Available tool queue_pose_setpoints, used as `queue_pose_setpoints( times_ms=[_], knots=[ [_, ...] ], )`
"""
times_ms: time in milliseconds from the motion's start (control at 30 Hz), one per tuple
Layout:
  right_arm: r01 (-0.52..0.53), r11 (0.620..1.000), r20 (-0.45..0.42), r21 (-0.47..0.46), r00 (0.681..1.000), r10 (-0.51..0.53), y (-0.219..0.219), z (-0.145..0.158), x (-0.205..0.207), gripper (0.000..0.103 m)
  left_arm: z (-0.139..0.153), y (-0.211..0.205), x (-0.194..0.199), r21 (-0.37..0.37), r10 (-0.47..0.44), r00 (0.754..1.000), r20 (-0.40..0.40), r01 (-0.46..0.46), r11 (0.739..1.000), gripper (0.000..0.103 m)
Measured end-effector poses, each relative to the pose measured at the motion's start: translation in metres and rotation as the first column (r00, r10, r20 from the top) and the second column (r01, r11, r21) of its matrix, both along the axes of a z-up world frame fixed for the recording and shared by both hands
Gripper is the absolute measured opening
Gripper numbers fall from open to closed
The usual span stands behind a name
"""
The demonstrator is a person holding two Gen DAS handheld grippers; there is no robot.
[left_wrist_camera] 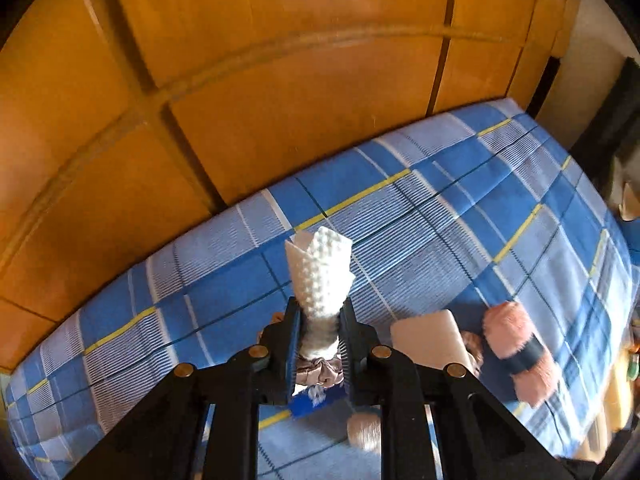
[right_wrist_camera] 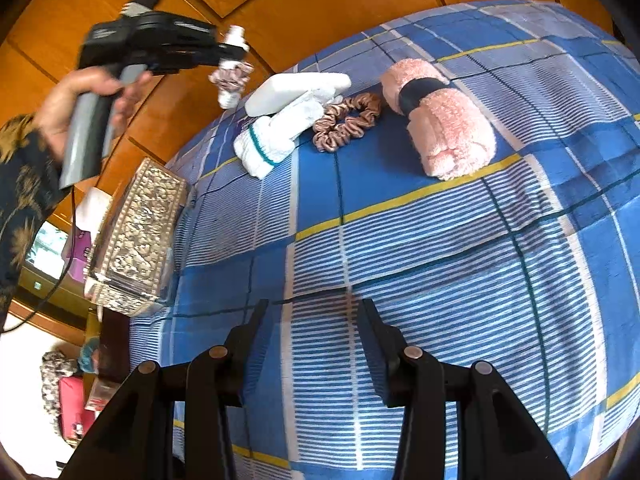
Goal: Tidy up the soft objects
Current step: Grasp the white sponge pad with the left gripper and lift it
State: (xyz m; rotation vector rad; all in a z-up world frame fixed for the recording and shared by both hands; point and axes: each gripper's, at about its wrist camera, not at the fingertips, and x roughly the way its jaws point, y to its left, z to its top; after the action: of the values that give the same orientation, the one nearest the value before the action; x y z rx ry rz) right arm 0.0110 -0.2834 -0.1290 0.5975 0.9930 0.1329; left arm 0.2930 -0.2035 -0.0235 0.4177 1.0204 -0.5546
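Observation:
My left gripper (left_wrist_camera: 320, 316) is shut on a white bobbled sock (left_wrist_camera: 323, 276) and holds it in the air above the blue checked bed (left_wrist_camera: 460, 216); the right wrist view shows it raised at the far left (right_wrist_camera: 234, 50) with the sock (right_wrist_camera: 231, 76) hanging from it. My right gripper (right_wrist_camera: 312, 308) is open and empty, low over the bed (right_wrist_camera: 400, 248). On the bed lie a pink fluffy roll with a black band (right_wrist_camera: 440, 120), a brown satin scrunchie (right_wrist_camera: 346, 120), a white sock with a green stripe (right_wrist_camera: 276, 136) and a white pad (right_wrist_camera: 296, 90).
An ornate silver box (right_wrist_camera: 138, 236) stands at the bed's left edge. An orange wooden panelled wall (left_wrist_camera: 240, 80) rises behind the bed. Clutter lies on the floor at the lower left (right_wrist_camera: 68, 392). In the left wrist view the pink roll (left_wrist_camera: 516, 352) lies at the right.

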Motion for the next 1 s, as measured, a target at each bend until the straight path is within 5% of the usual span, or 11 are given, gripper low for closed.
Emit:
queue_pose_setpoints(
  times_ms=[300,400,467,733,1000],
  knots=[
    [-0.030,0.999,0.101,0.040,0.995,0.026,-0.015,0.053,0.059,0.046,0.046,0.038,-0.029,-0.063,0.012,0.998,0.062,-0.008,0.998,0.018],
    [-0.007,0.999,0.108,0.033,0.994,0.003,-0.026,0.068,0.093,0.073,0.058,0.052,-0.036,-0.076,0.024,0.997,0.073,-0.019,0.997,0.018],
    [0.001,0.999,0.106,0.049,0.994,-0.006,-0.033,0.075,0.117,0.079,0.064,0.062,-0.039,-0.085,0.033,0.996,0.084,-0.026,0.996,0.018],
    [0.035,0.999,-0.205,-0.024,0.978,-0.039,-0.044,0.048,0.224,0.081,0.068,0.085,-0.039,-0.110,0.076,0.994,0.076,-0.067,0.992,0.018],
    [-0.061,0.985,-0.369,-0.159,0.929,-0.002,-0.018,0.023,0.267,0.083,0.067,0.098,-0.031,-0.116,0.107,0.992,0.073,-0.098,0.988,0.018]
  ],
)
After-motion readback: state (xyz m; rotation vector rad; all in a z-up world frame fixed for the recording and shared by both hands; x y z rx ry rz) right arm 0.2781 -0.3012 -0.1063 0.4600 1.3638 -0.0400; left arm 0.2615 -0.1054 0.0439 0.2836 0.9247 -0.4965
